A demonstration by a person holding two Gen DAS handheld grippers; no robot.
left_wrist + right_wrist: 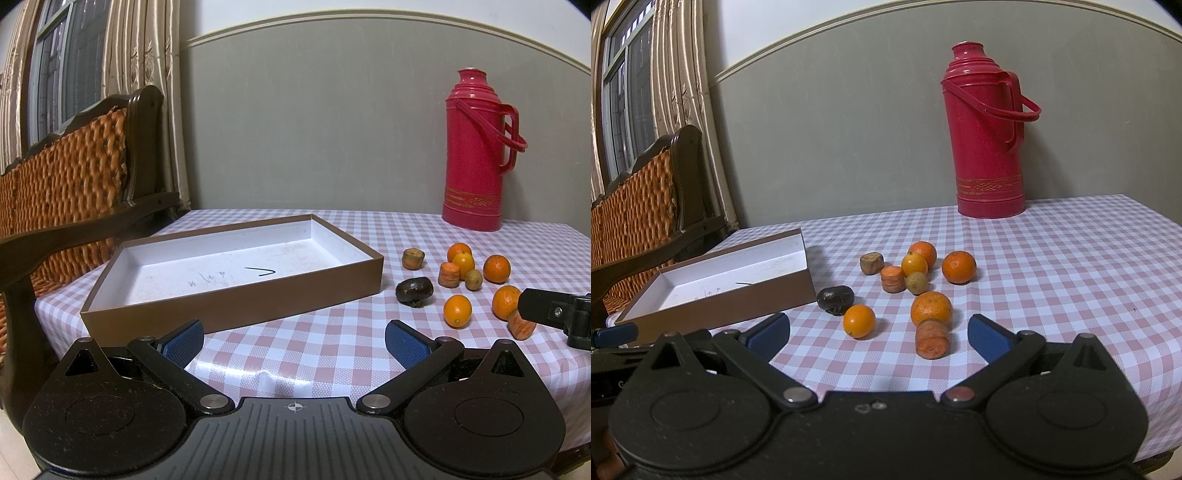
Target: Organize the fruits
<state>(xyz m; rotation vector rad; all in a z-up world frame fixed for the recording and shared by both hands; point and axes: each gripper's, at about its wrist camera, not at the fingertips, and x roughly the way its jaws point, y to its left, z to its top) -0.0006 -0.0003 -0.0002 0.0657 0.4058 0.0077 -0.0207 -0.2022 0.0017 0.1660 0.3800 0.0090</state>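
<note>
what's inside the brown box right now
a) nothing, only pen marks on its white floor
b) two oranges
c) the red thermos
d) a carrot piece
a: the brown box shows a bare white floor with only scribbled marks, while the oranges, carrot pieces and the dark fruit all lie on the checked tablecloth to its right, and the red thermos stands at the back of the table.

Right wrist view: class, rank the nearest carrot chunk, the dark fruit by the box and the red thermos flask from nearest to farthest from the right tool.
1. Carrot chunk: just ahead of the right tool, slightly right of centre.
2. Dark fruit: farther back, left, beside the box.
3. Red thermos flask: far back, by the wall.
</note>
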